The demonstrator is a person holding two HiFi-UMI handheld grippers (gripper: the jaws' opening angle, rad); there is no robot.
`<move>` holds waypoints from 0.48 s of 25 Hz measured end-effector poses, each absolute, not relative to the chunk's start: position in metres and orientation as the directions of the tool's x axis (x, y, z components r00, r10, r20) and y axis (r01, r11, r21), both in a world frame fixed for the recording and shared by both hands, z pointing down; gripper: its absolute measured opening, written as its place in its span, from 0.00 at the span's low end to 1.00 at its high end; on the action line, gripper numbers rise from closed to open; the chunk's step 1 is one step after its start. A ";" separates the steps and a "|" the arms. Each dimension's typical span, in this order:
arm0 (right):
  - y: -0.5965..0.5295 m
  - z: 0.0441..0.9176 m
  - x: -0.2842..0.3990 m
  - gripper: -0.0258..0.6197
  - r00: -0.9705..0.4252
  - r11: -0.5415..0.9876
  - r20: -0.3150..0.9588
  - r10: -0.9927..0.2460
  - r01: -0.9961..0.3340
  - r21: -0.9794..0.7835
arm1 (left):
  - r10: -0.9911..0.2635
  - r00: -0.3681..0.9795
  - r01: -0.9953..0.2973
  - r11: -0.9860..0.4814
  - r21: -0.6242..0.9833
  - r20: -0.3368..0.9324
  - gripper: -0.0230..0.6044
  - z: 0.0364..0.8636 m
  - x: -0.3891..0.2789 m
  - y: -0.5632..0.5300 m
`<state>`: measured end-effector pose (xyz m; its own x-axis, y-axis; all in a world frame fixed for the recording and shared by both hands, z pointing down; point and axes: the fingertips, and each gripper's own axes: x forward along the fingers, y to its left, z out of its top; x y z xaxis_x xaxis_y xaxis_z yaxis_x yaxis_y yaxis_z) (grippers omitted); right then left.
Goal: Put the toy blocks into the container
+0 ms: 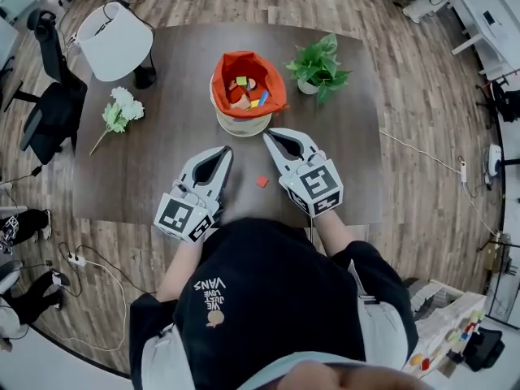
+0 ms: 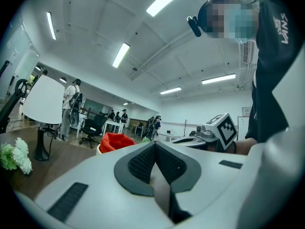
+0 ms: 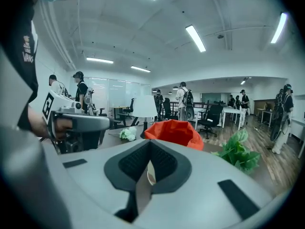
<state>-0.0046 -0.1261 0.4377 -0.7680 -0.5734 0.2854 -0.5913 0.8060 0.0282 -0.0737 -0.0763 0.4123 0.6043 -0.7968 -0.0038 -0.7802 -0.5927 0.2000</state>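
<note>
Table: red block between left gripper, right gripper.

Bright, even light from ceiling strip lamps; fisheye bending, dark corners in both gripper views.

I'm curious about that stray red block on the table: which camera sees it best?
The head view: the red block lies alone on the table, short of the container. Neither gripper view shows it; both look past it at the container.
</note>
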 end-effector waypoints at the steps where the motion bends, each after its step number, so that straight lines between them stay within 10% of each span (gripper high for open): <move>1: -0.124 0.440 -0.005 0.07 -0.768 0.807 0.289 -0.571 -0.591 0.024 | -0.797 0.604 -0.781 -0.592 0.200 -0.001 0.05 0.412 -0.074 -0.076; 12: -0.119 0.444 -0.007 0.07 -0.774 0.812 0.290 -0.563 -0.583 0.021 | -0.813 0.582 -0.804 -0.572 0.164 0.016 0.05 0.414 -0.076 -0.077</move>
<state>-0.0069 -0.1188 0.4437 -0.7735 -0.5633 0.2904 -0.5835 0.8119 0.0207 -0.0757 -0.0770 0.4144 0.5822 -0.8129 0.0161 -0.8036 -0.5723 0.1637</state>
